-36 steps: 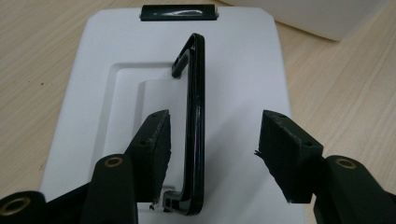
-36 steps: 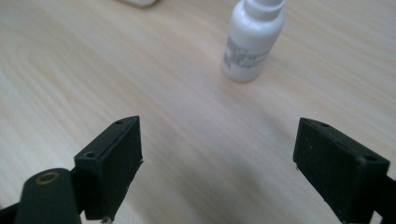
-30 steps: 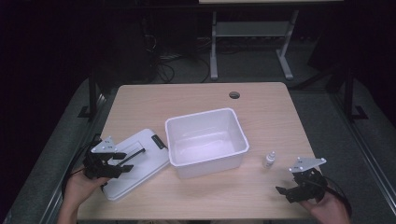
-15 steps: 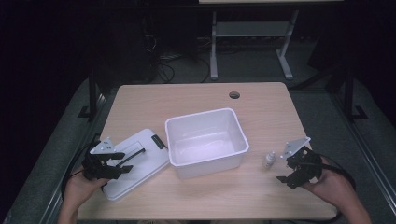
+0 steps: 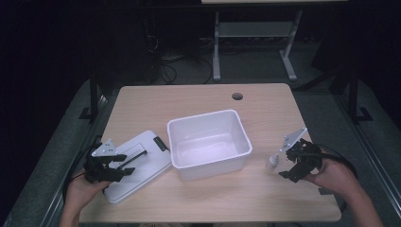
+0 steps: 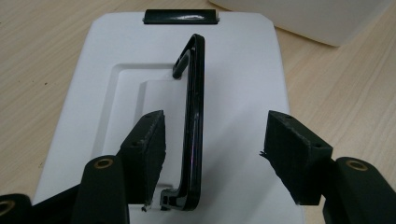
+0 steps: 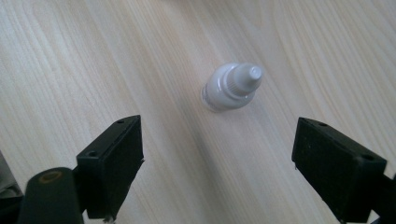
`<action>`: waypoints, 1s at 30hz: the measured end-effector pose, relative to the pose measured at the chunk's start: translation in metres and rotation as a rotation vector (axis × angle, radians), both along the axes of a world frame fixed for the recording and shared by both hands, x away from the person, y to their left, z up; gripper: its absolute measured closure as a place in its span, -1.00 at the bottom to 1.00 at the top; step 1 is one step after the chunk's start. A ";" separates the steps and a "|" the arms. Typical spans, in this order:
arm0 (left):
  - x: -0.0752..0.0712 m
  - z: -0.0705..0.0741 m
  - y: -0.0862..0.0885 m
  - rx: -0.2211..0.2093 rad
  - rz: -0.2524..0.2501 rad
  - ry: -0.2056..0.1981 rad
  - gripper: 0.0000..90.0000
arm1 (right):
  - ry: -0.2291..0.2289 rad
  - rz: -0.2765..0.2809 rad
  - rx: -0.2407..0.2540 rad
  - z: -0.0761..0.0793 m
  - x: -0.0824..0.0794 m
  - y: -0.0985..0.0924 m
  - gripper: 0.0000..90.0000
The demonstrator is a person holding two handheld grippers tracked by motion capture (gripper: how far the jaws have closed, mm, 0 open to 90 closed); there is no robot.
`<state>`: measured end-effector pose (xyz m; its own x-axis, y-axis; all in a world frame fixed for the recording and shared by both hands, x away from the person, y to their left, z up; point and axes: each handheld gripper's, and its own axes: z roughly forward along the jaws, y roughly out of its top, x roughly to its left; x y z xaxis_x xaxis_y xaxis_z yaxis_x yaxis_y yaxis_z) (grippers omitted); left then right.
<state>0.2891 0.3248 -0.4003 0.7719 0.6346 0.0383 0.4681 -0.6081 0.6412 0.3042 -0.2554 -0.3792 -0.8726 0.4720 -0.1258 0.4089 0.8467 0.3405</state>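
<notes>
Two grippers are held over the pale wood-grain worktop point(image 5: 198, 97). The left gripper point(image 6: 212, 149) is seen standing open over a flat white plastic lid point(image 6: 243, 70), which lies on the worktop just beside a white tub point(image 5: 208, 142). Its jaws have just been opening further; the lid's glossy black carrying handle point(image 6: 195, 116) runs between them, close to the left pad, and no pad is seen pressing on it. A black latch point(image 6: 180, 17) is set at the lid's far edge. The lid is smooth, with rounded corners and a shallow rectangular recess under the handle.

The right gripper point(image 7: 217, 158) is spread wide and holds nothing. A small white dropper bottle point(image 7: 232, 86), with a ribbed collar and a tapered cap, is seen standing upright on the bare worktop beyond the pads, apart from both. In the high view the bottle point(image 5: 272, 162) stands between the tub and the right gripper point(image 5: 289, 170). The tub is a smooth, rectangular, translucent white container with a rolled rim. No writing can be read on any item.
</notes>
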 end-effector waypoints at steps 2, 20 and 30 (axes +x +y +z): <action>0.000 0.000 0.000 0.000 0.001 -0.001 -0.16 | 0.007 0.008 -0.009 0.002 0.004 0.004 -0.63; -0.001 0.002 0.007 -0.029 0.008 -0.007 -0.18 | 0.063 0.104 -0.090 -0.009 0.030 0.027 -0.31; -0.003 0.004 0.010 -0.038 0.018 -0.025 -0.18 | 0.103 0.126 -0.130 -0.019 0.041 0.031 -0.07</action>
<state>0.2857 0.3352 -0.3963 0.7592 0.6500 0.0332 0.4623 -0.5745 0.6755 0.3455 -0.2242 -0.3983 -0.9349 0.3444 -0.0857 0.3244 0.9272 0.1870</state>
